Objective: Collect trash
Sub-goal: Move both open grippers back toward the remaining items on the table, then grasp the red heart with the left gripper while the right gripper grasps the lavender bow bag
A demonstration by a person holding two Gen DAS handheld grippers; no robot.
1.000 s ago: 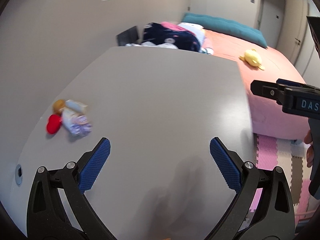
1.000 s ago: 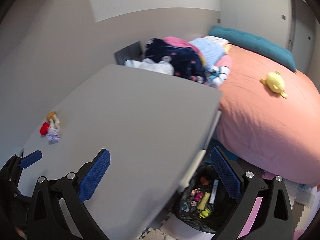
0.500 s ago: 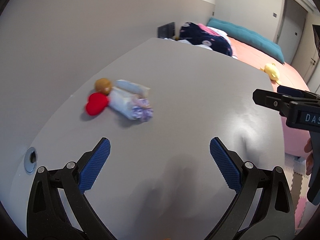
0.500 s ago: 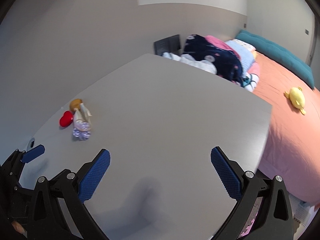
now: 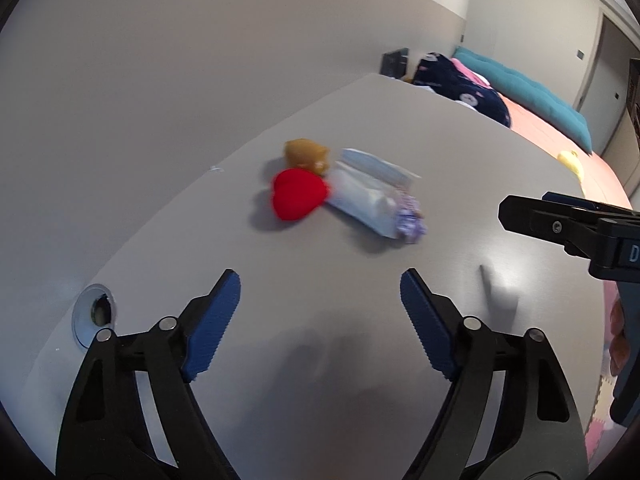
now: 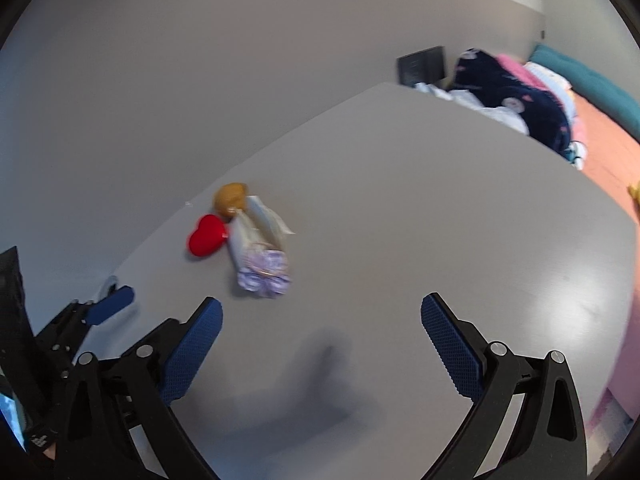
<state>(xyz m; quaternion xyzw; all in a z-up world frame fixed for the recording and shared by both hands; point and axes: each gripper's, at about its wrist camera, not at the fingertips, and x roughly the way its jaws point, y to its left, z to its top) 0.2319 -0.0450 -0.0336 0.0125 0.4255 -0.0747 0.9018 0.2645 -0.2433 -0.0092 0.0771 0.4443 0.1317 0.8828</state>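
Pale plastic wrapper with a purple frilled end (image 5: pixel 372 200) lies ahead of the open, empty left claw (image 5: pixel 320 304), long axis slanting right; the open right claw (image 6: pixel 320 320) is comparably near.

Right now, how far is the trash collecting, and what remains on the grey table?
Nothing visible looks collected yet. On the grey table a red heart-shaped item, a small brown lump and a pale plastic packet with a purple frilly end lie bunched together. The left gripper and right gripper have jaws open, holding nothing, short of the pile. All three remain to be picked up.
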